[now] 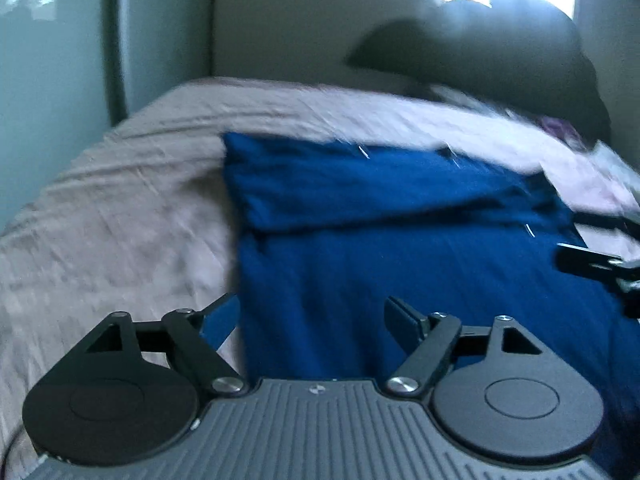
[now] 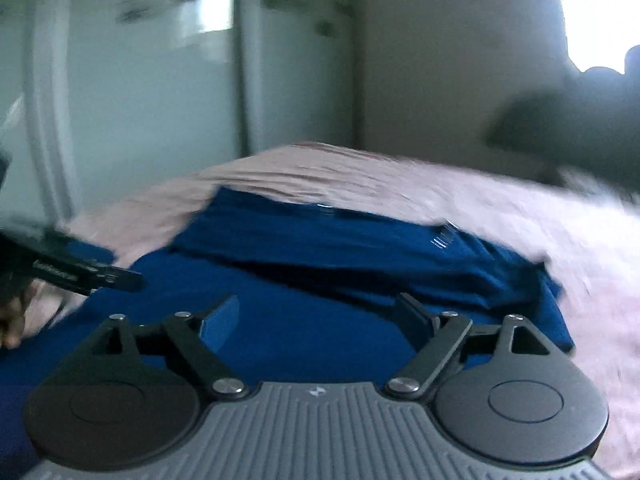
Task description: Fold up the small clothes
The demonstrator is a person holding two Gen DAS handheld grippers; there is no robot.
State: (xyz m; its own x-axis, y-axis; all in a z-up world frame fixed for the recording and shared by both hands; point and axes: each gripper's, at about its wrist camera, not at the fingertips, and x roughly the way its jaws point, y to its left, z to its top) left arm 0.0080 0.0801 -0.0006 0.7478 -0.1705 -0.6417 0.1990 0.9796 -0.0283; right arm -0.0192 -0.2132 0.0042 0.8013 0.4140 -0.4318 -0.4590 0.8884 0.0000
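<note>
Two tongs (image 1: 312, 320) (image 2: 320, 320) spread apart and empty, angled down over blue garment (image 1: 400, 248), on pink bedcover (image 1: 120, 220)

The garment (image 1: 400, 240) lies on the bed (image 1: 120, 208), its far part folded back over the near part, so a doubled layer sits behind the single layer. Taking the garment as landmark: the left gripper (image 1: 312, 320) hangs over its near left edge, one finger (image 1: 220, 320) outside that edge above the bed, the other above the cloth. The right gripper (image 2: 320, 324) hangs over its near right part, both fingers above the cloth. Bare bed spreads left, right and behind. Beyond the far right stands a pile (image 1: 500, 52), too blurred to identify.
</note>
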